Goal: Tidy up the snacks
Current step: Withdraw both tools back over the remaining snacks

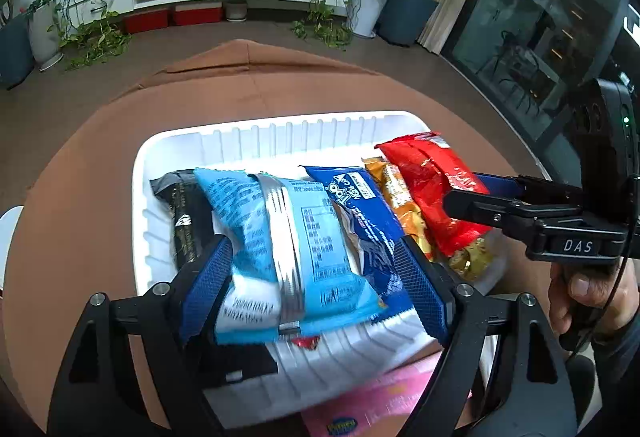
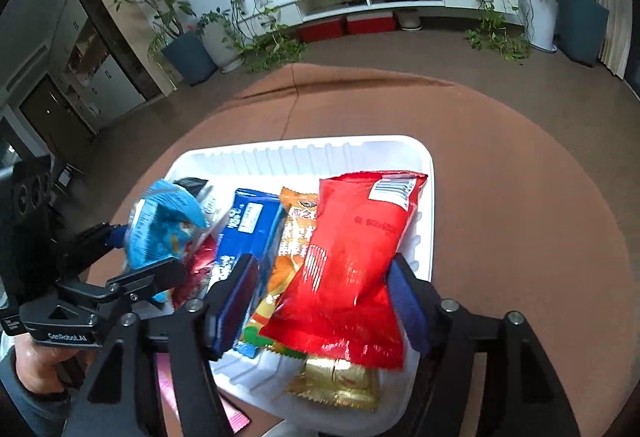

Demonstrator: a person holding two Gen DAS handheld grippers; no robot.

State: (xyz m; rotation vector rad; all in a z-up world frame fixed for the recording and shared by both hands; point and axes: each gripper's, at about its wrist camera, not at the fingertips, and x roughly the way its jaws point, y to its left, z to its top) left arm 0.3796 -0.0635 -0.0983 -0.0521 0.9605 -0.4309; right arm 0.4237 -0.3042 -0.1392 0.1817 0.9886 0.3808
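Here the white ribbed tray [image 1: 168, 173] sits on a brown cloth-covered table [image 1: 100, 141], and every snack is placed by it. Inside the tray, along its left wall, lies a black packet [image 1: 186, 213]; next to that a light blue packet [image 1: 280, 245], then a dark blue packet [image 1: 360, 213], an orange packet [image 1: 400, 197], and, nearest the tray's right wall, a red packet [image 2: 348, 269]. A gold-wrapped snack [image 2: 340, 381] lies at the tray's near edge under the red packet. A pink package [image 1: 380, 401] lies on the table just outside the tray's near rim.

The left gripper [image 1: 316, 289] reaches over the tray's near left part; its blue-padded fingers [image 1: 208, 277] stand apart on either side of the light blue packet, and the pads look released rather than pressing. The right gripper [image 2: 320, 301] hangs over the tray's near right part, its fingers [image 2: 404, 301] spread wide with the red packet between them; the right pad stands just clear of the wrapper. A hand [image 1: 588, 293] holds the right gripper's handle beyond the tray's right side.
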